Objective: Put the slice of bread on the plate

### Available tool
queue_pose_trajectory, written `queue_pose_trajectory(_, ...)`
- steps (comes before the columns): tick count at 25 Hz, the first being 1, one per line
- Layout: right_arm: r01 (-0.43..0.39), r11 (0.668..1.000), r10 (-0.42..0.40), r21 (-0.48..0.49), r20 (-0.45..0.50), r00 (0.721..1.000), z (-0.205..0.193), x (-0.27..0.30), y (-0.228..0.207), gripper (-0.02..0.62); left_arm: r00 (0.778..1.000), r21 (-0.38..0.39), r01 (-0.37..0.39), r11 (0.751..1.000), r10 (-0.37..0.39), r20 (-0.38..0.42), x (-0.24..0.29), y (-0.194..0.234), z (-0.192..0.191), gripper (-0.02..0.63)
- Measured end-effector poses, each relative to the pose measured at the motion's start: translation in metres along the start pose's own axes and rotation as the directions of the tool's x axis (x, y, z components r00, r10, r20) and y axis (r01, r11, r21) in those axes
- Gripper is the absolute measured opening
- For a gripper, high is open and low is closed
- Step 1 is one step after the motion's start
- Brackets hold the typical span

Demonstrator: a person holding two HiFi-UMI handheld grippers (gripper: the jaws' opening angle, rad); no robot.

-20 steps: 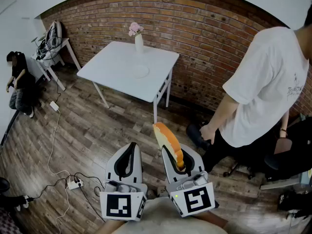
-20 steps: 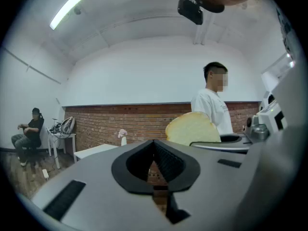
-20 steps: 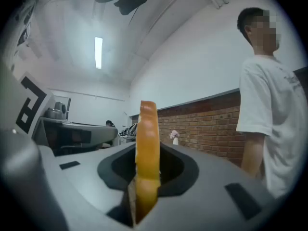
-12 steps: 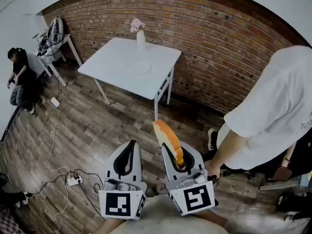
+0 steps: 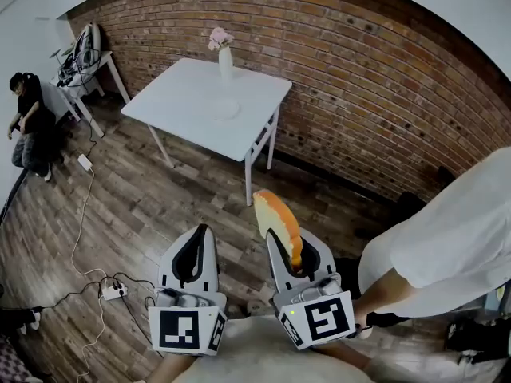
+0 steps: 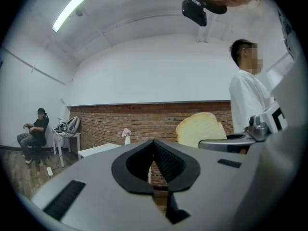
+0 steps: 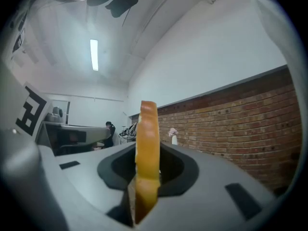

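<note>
Nearest to the camera, the right gripper (image 5: 281,242) keeps its two jaws clamped on the slice of bread (image 5: 277,218). The slice stands upright on its edge and rises above the jaw tips. In the right gripper view the bread (image 7: 147,153) shows its crust edge, pinched at its lower part. Just beside it, the left gripper (image 5: 200,238) has its jaws together with nothing between them. Both grippers point level, toward the table.

Compared with the earlier picture, both grippers sit a little lower in the head view and the grip on the bread is the same. The person in a white shirt (image 5: 447,254) has moved from the upper right to the right lower edge. This person is now close beside the right gripper.

Between the grippers and the white table (image 5: 184,118) lies a wide stretch of wooden floor (image 5: 184,198). A power strip (image 5: 109,291) with cables lies on its left part. The table stands with one corner toward the camera and its far side near the brick wall (image 5: 359,70).

On the table there is one plate (image 5: 222,108), near the middle, and one vase with flowers (image 5: 224,58) at the far edge. The bread is well apart from the plate.

Far left, one small side table (image 5: 76,82) stands near one seated person (image 5: 28,126). In all there are two grippers and one slice.
</note>
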State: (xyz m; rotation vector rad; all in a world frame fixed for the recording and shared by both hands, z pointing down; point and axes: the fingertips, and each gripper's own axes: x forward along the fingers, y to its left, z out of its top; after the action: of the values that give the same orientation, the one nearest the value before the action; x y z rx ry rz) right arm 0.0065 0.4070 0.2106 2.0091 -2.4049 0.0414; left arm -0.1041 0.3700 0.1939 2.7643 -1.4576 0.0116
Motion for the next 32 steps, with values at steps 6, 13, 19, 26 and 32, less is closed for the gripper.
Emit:
queue_pose_trajectory(6, -0.007, 1.0, 0.007, -0.006, -0.005, 1.0, -0.006, -0.001, -0.015, 0.095, 0.997, -0.009, -0.072, 0.997, 0.072, -0.005, -0.004, 0.011, -0.009, 0.011)
queue_pose_trajectory(13, -0.007, 1.0, 0.006, -0.015, -0.029, 1.0, -0.015, 0.007, -0.025, 0.095, 0.997, -0.016, -0.081, 0.997, 0.081, -0.017, 0.006, 0.018, -0.016, 0.011)
queue_pose_trajectory(19, -0.002, 1.0, 0.001, -0.028, -0.03, 1.0, -0.018, 0.035, -0.041, 0.095, 0.998, -0.024, -0.064, 0.998, 0.063, -0.016, 0.042, 0.025, -0.023, 0.011)
queue_pose_trajectory(26, 0.014, 0.999, -0.015, -0.044, -0.01, 1.0, -0.02, 0.097, -0.052, 0.095, 1.0, -0.006, -0.021, 1.0, 0.021, 0.01, 0.104, 0.055, -0.023, 0.011)
queue_pose_trajectory(32, 0.05, 0.998, -0.05, -0.048, -0.011, 0.999, -0.016, 0.185, -0.075, 0.095, 1.0, -0.005, 0.023, 1.0, -0.023, 0.0, 0.19, 0.1, -0.024, 0.011)
